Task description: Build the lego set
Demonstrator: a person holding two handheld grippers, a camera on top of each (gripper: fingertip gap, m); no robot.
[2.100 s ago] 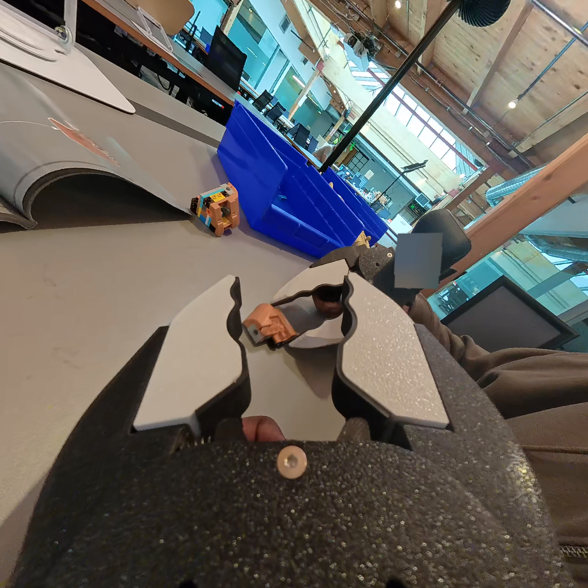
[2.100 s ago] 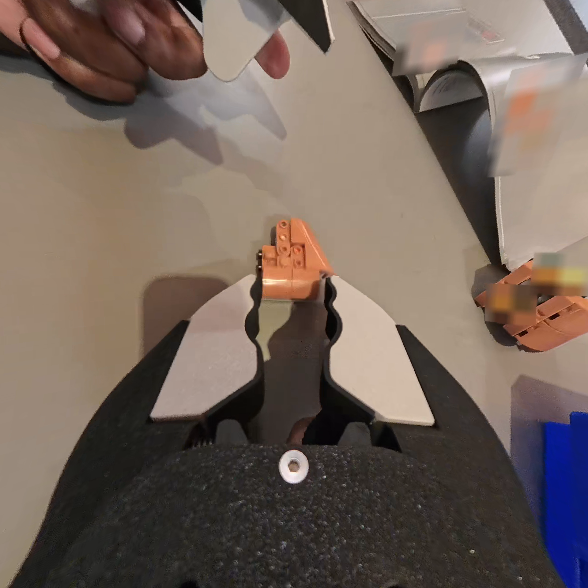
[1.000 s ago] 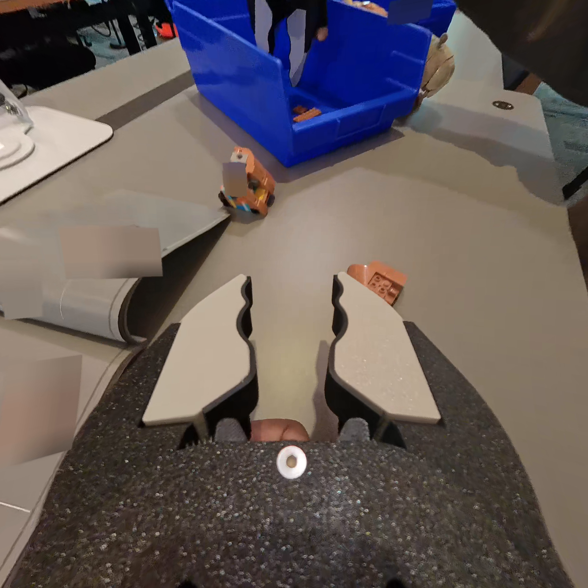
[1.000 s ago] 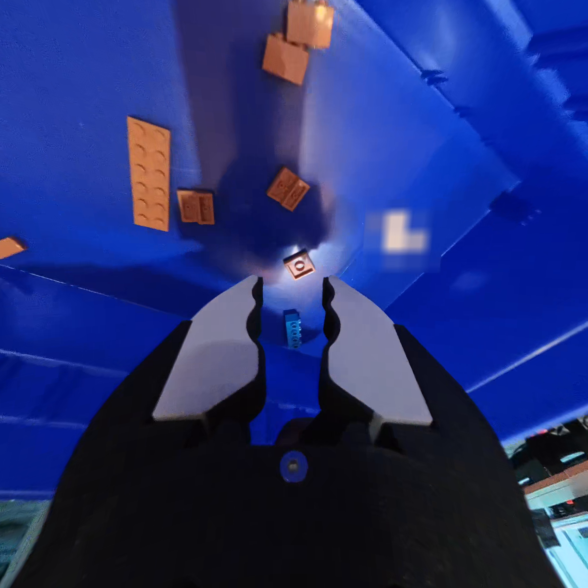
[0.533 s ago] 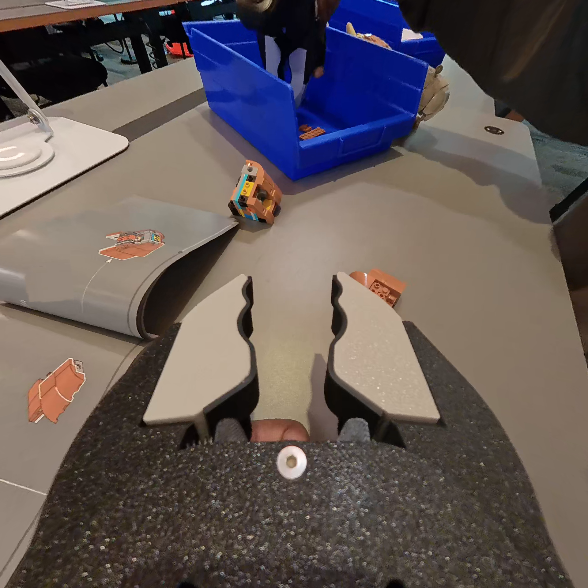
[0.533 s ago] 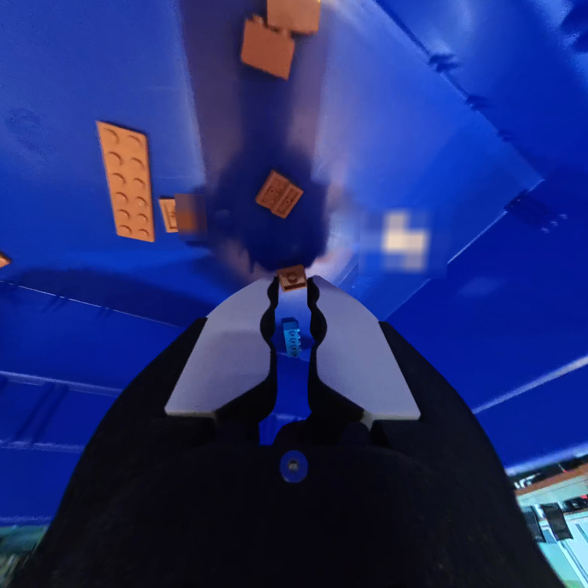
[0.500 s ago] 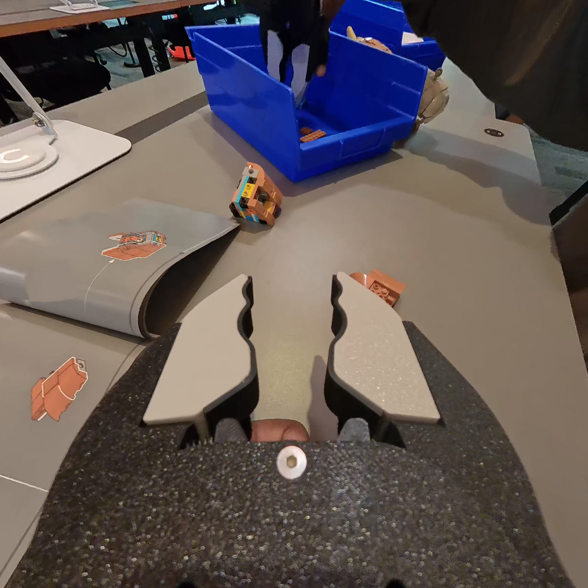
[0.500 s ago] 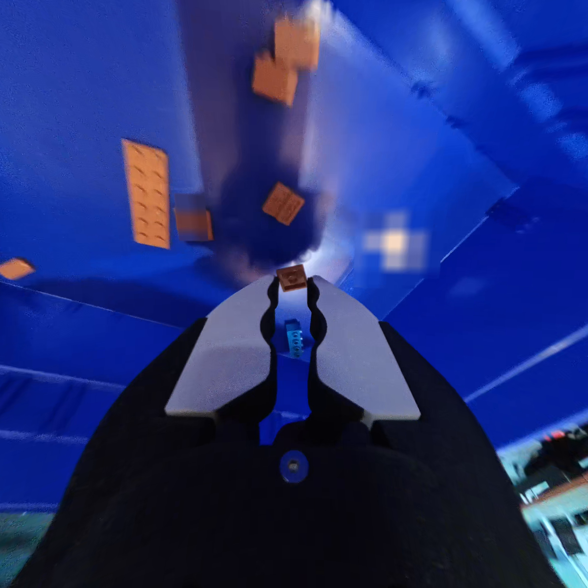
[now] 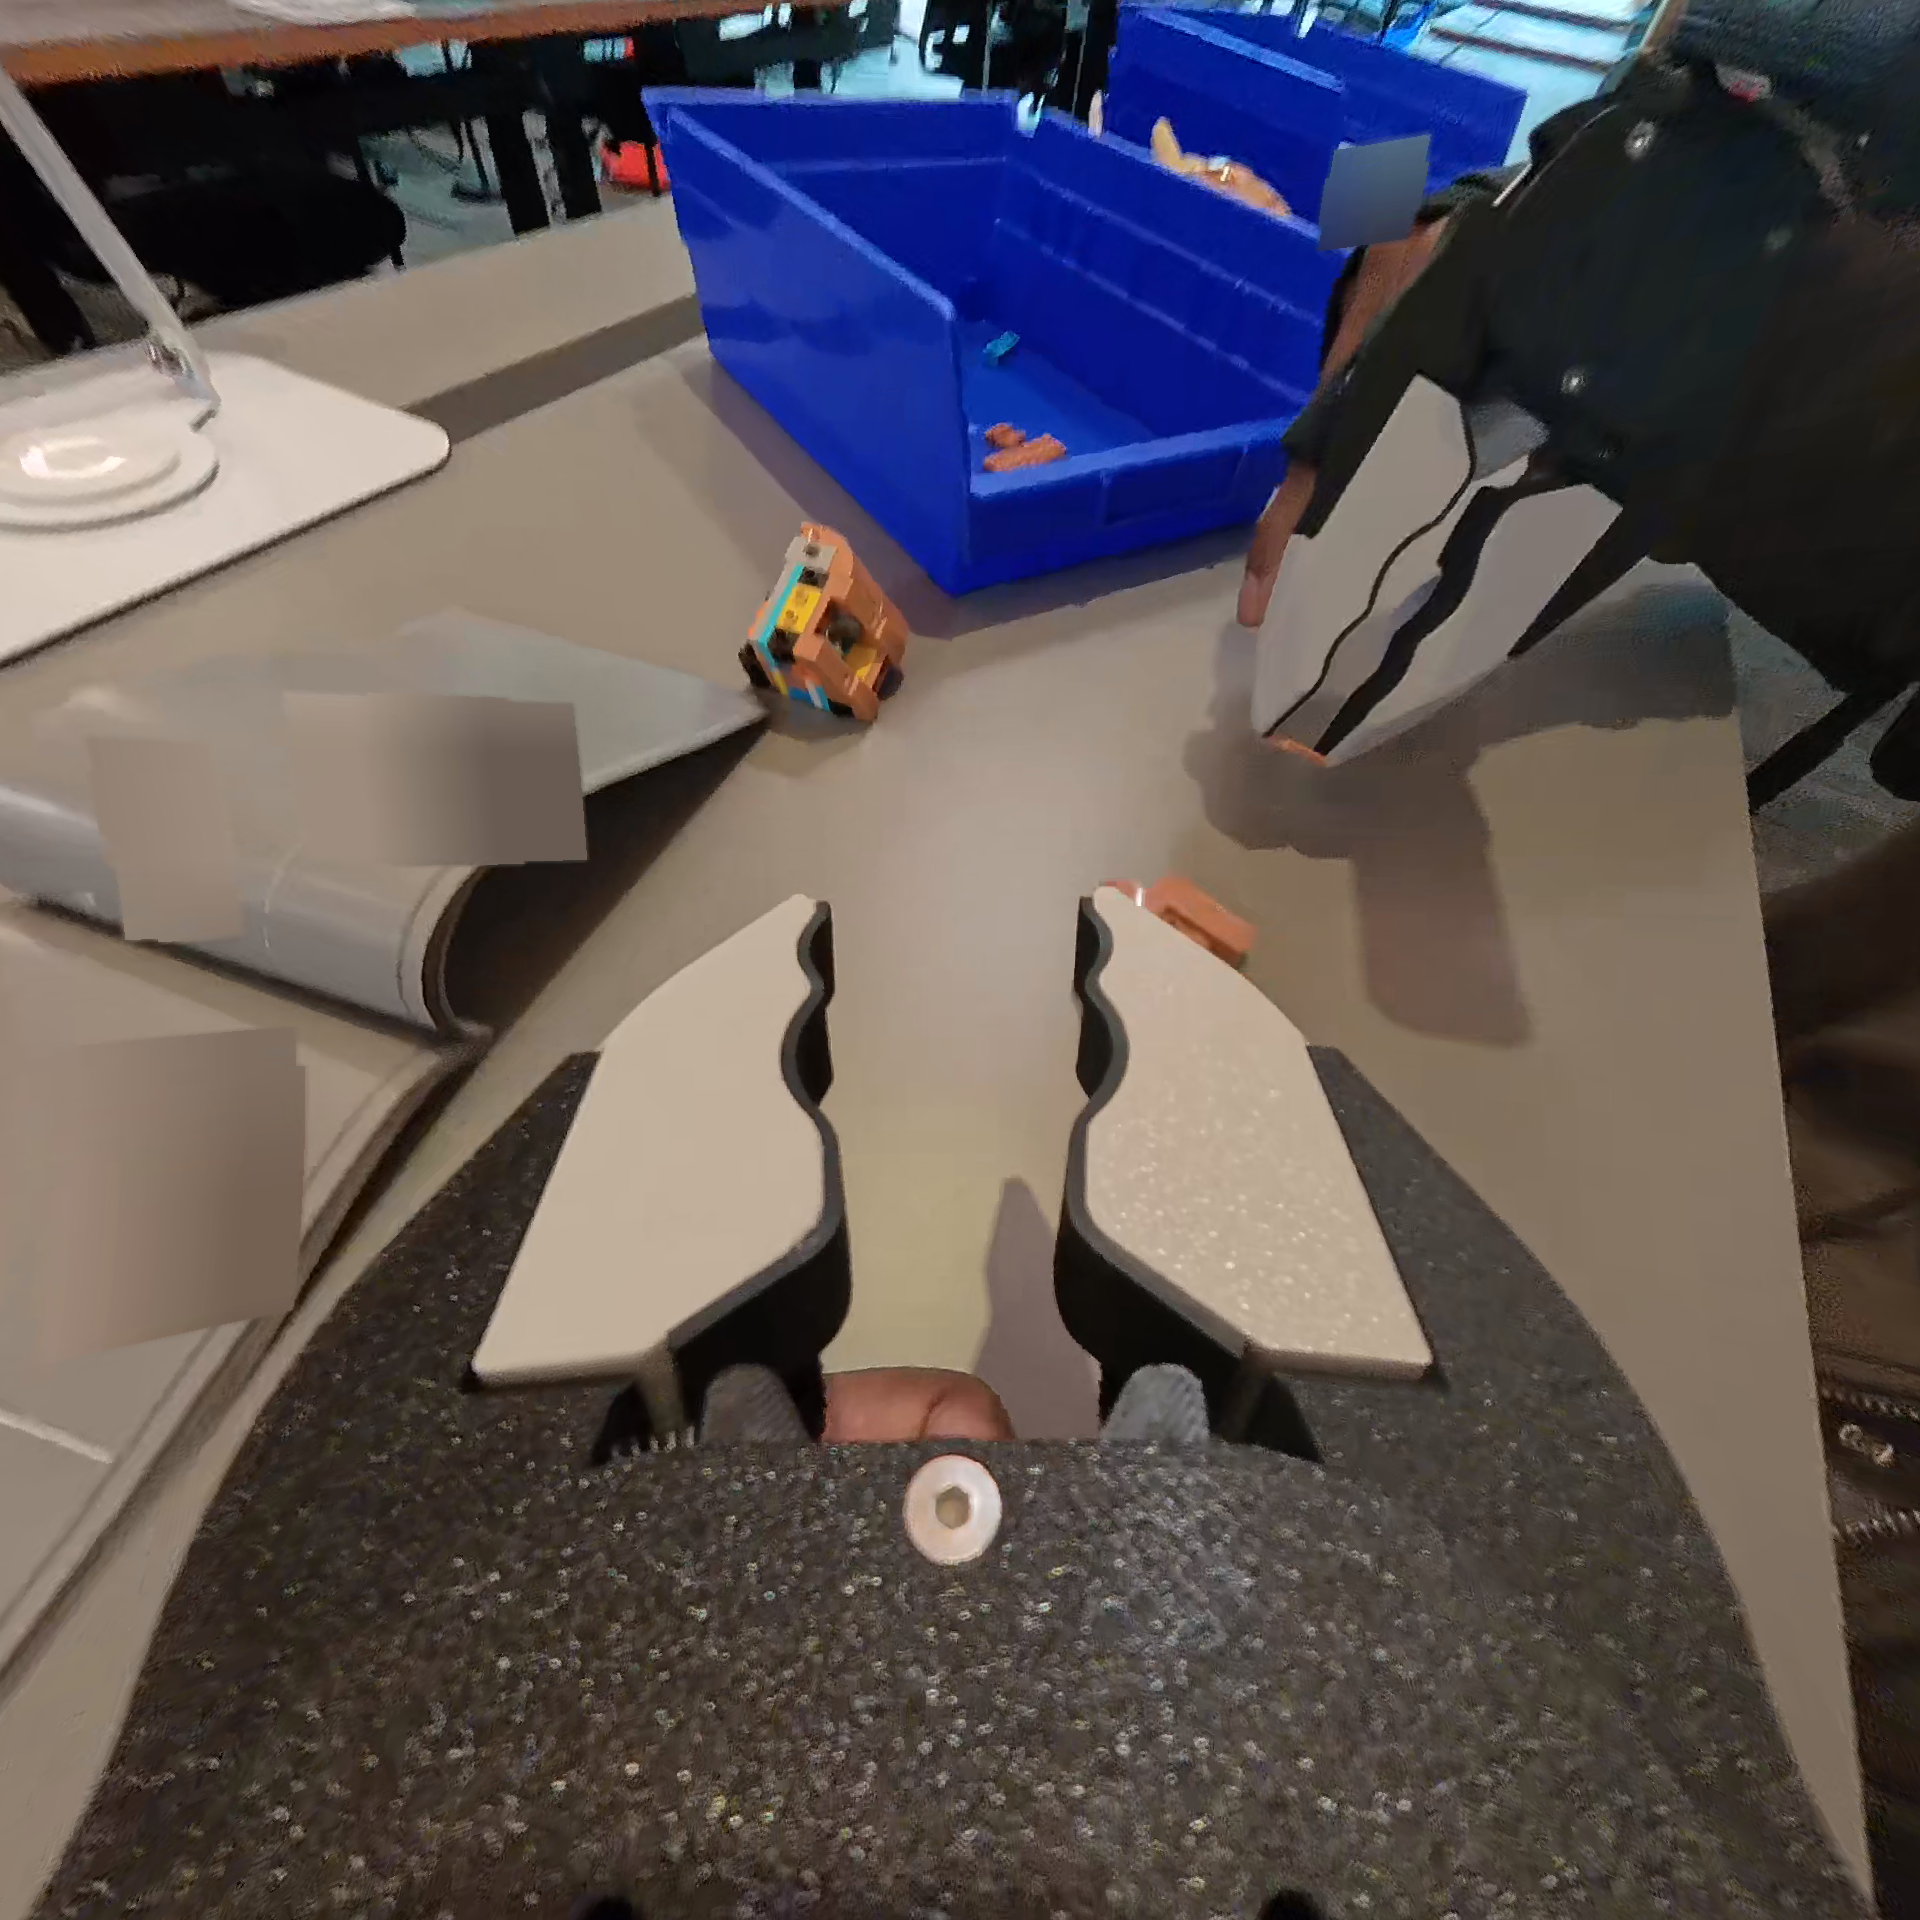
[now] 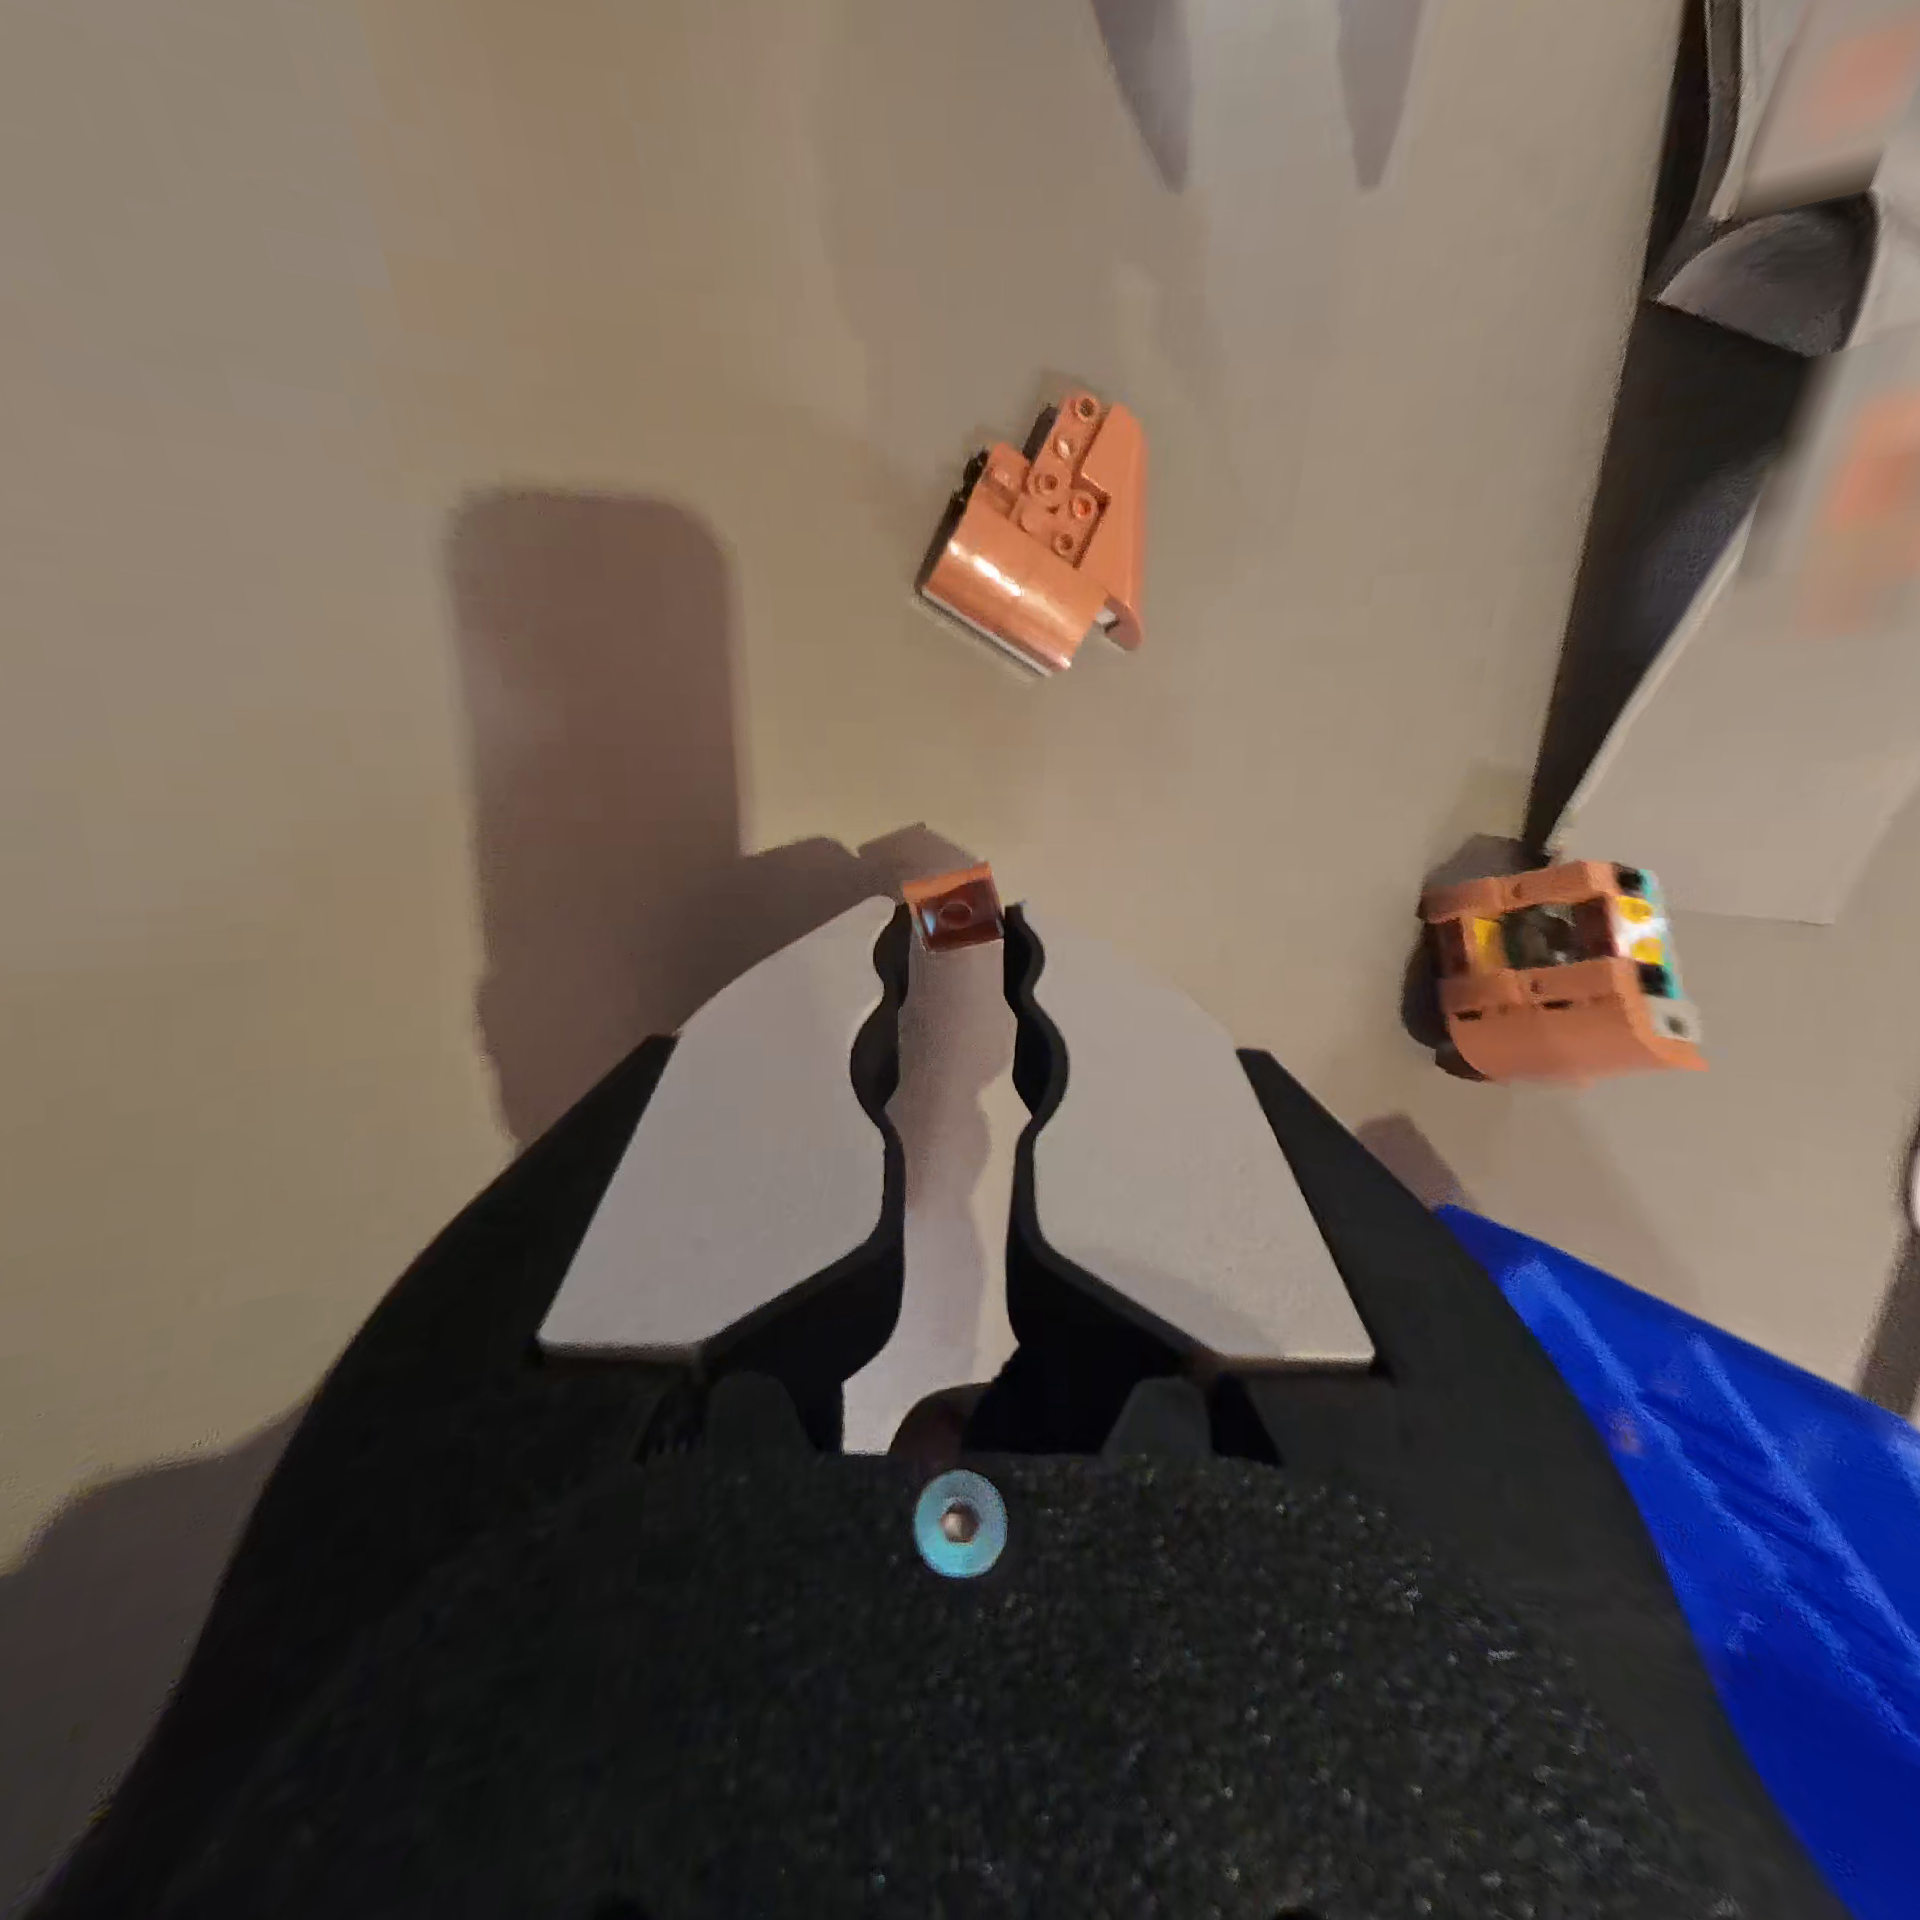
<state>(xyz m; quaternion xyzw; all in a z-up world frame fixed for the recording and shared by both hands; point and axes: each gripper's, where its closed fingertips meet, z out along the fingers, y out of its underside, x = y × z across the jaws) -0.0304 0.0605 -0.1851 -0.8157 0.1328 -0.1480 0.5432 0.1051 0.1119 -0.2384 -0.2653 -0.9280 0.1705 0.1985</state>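
A small square brown plate (image 10: 954, 910) is pinched at the very tips of the right gripper (image 10: 951, 920), whose jaws are closed on it; the plate is held tilted, its underside turned toward the camera, and being square it has no long axis to speak of. In the right wrist view the orange sub-assembly (image 10: 1044, 530) lies on the grey table (image 10: 312, 416) at about 12 to 1 o'clock from the plate, near but apart, studs turned up, its long axis running from roughly 7 to 1 o'clock and its narrower studded end pointing to 1 o'clock. The left gripper (image 9: 951, 920) is held with jaws apart and empty, and the same sub-assembly (image 9: 1195, 920) is seen just past its right fingertip, so the left gripper is judged the nearer for steadying it. A second, multicoloured block model (image 10: 1548, 971) rests at 3 o'clock, beside the blue bin (image 10: 1714, 1455).
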